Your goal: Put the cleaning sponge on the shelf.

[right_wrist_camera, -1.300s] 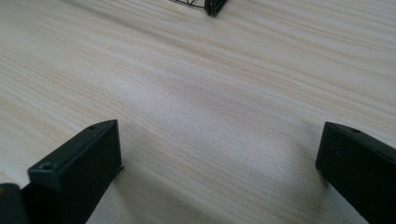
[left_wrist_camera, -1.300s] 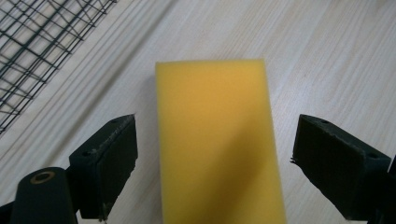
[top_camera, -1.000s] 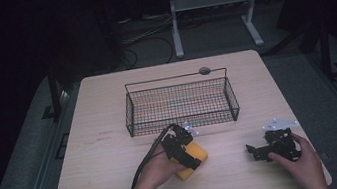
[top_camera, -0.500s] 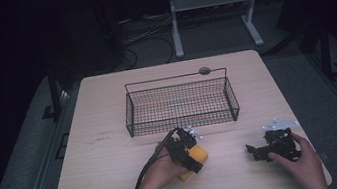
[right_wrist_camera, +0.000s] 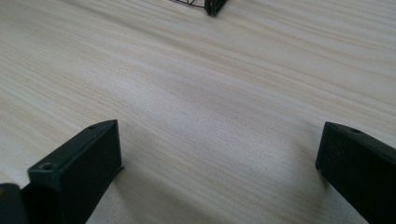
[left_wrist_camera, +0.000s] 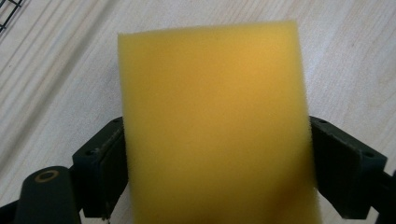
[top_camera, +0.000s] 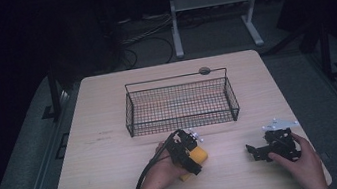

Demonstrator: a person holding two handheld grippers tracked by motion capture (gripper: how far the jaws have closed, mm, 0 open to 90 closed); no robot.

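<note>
High view: a pale wooden table (top_camera: 119, 182) stands in a dark room, with a black wire basket (top_camera: 180, 104) near its middle. The person's forearms enter from the bottom edge. The left hand (top_camera: 161, 175) holds the left gripper (top_camera: 192, 155) just in front of the basket's near wall, and a yellow sponge (top_camera: 197, 158) sits between its jaws. The sponge lies close to the table, near the basket but outside it. The right hand (top_camera: 302, 160) holds the right gripper (top_camera: 256, 151) well apart, toward the table's near right corner, low over the wood.

Left gripper view: the sponge (left_wrist_camera: 215, 126) is seen close up, a soft yellow block. Both black jaws press against its sides, closed on it. Wood grain passes behind it, and a bit of the basket (left_wrist_camera: 9, 11) shows at the top left corner.

Right gripper view: the two black jaws stand wide apart with bare wood between them, holding nothing. A corner of the basket (right_wrist_camera: 208, 5) shows at the top edge.
</note>
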